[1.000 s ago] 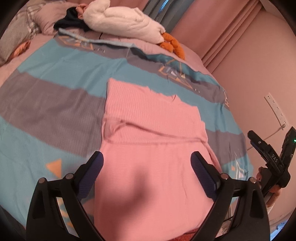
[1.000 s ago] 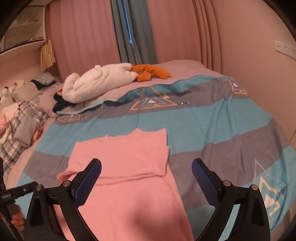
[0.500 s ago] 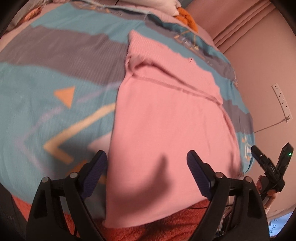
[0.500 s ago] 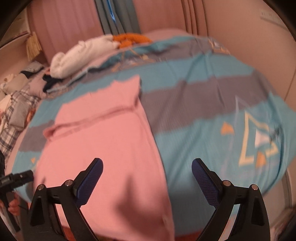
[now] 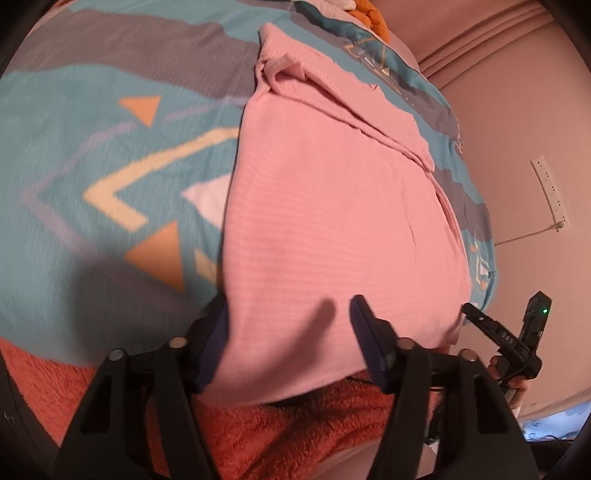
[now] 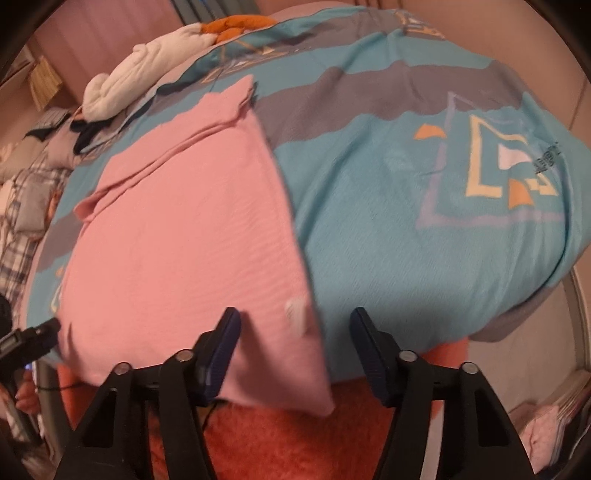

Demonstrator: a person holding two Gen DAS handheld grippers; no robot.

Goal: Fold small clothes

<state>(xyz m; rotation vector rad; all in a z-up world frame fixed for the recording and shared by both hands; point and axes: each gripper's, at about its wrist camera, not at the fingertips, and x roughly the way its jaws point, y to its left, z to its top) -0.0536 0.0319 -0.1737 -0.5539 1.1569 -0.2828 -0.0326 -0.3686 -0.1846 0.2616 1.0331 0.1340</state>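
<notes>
A pink knit garment (image 5: 332, 206) lies flat on the teal and grey quilt (image 5: 92, 155), its hem at the near bed edge. My left gripper (image 5: 291, 332) hovers low over the hem's left corner, jaws closing, with the cloth between the fingers and the pads not pressing. My right gripper (image 6: 295, 343) is over the right corner of the pink garment (image 6: 177, 236), beside a small white label (image 6: 295, 317). Its jaws are closing too, with the edge of the cloth between them. Each view also catches the other gripper: the right gripper (image 5: 509, 332) and the left gripper (image 6: 29, 339).
A fuzzy orange-red blanket (image 5: 295, 424) hangs along the near bed edge. At the far end of the bed lie a white bundle (image 6: 147, 70) and an orange soft toy (image 6: 236, 24). Plaid pillows (image 6: 18, 206) sit at the left. A wall socket (image 5: 550, 192) is at the right.
Both grippers have sunk and tipped down toward the garment's near hem, which now fills the views. Both pairs of jaws have narrowed around the hem corners.
</notes>
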